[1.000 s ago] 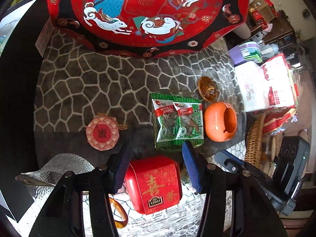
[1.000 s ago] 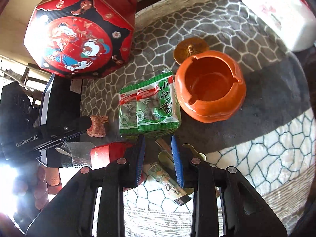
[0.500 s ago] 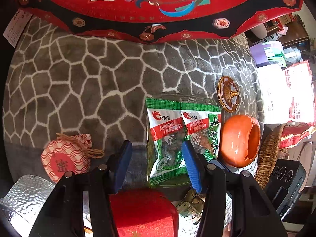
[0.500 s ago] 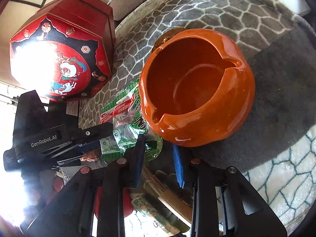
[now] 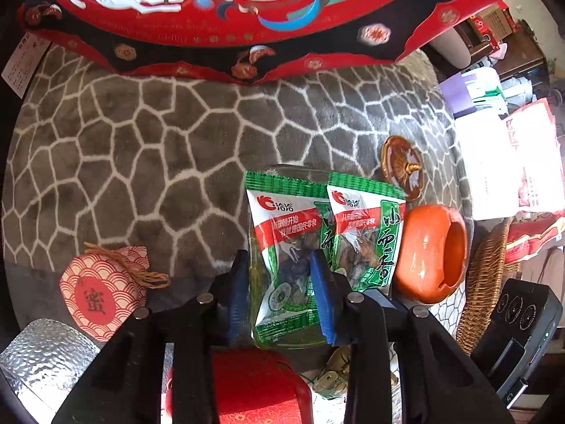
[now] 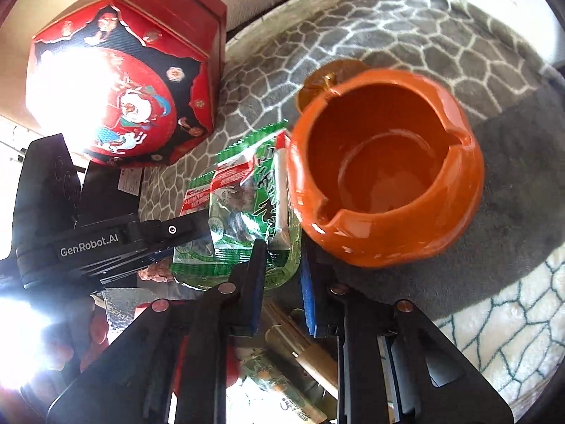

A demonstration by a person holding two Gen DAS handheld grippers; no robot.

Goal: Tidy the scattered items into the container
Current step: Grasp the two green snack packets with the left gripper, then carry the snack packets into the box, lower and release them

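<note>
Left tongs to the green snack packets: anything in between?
Nothing visible. The left tongs are already down over the green snack packets, jaws closing with the left packet between the blue pads. The red tin sits behind the fingertips and the orange ashtray off to the right, neither in the way.

I see a grey cloth veined with white cracked-stone lines. At the far side the octagonal box is red and black with white rabbits. Two snack packets are green, white and red. To their right, the ashtray is glossy orange. On the near left, the pouch has red and white waves.
</note>
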